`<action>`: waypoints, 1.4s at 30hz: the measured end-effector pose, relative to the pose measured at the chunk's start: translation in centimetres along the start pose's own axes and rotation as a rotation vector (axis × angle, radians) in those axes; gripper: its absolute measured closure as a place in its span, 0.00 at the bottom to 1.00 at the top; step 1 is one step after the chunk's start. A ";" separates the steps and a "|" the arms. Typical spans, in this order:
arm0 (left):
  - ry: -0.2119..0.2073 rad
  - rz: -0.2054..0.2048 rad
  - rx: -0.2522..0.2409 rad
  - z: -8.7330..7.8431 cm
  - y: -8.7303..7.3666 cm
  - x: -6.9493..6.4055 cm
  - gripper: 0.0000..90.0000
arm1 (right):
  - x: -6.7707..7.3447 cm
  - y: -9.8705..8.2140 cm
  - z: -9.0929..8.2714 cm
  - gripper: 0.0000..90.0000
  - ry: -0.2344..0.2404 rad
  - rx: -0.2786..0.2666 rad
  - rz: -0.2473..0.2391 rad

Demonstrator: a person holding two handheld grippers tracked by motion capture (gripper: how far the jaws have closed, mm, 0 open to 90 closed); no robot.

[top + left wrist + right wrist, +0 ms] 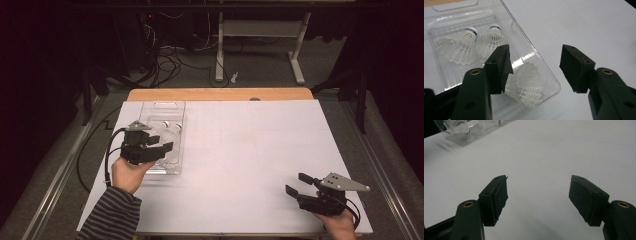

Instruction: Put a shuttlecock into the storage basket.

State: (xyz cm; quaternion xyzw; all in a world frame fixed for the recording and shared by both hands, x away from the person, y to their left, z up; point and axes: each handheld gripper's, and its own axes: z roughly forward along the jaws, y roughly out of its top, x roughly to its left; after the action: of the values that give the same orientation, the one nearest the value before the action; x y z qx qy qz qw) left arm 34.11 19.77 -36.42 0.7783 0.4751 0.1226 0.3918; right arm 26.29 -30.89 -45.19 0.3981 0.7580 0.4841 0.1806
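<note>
A clear plastic tray (150, 107) sat near the far left corner of the white-covered table (250, 150), its long side running along the table's left edge. Three white shuttlecocks lay inside: two at the tray's far end (465, 45) (491, 40), side by side with their cork tips pointing away, and a third shuttlecock (526, 82) alone in the near corner. The tray's walls looked to be there to keep the light things from rolling off.

The left gripper (157, 145) hovered over the tray's near end, jaws spread wide with nothing between the pads. Seen along its jaws, the near shuttlecock lay just below and beside the left pad (499, 67), partly hidden behind it, and off to one side of the gap, so I judged it was lining up to pick that one but wasn't centred on it.

The right gripper (300, 184) rested low at the near right corner of the table, well apart from the tray, its jaws also wide and empty, seemingly waiting its turn.
</note>
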 end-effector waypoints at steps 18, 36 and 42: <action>-0.028 -0.024 -0.029 -0.7 -1.3 -0.1 0.47 | 0.0 0.0 0.0 0.35 0.002 0.000 -0.001; -0.019 -0.017 -0.037 -1.1 -2.4 -0.3 0.47 | 0.0 0.0 0.0 0.35 0.004 0.001 0.000; -0.025 -0.024 -0.053 -1.5 -2.9 -0.2 0.46 | 0.0 0.0 0.0 0.35 0.003 0.001 0.000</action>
State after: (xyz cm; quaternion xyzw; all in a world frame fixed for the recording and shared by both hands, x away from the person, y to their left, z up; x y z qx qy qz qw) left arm 31.32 21.00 -37.50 0.7634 0.4762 0.1206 0.4194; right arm 26.29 -30.87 -45.20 0.3974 0.7585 0.4844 0.1793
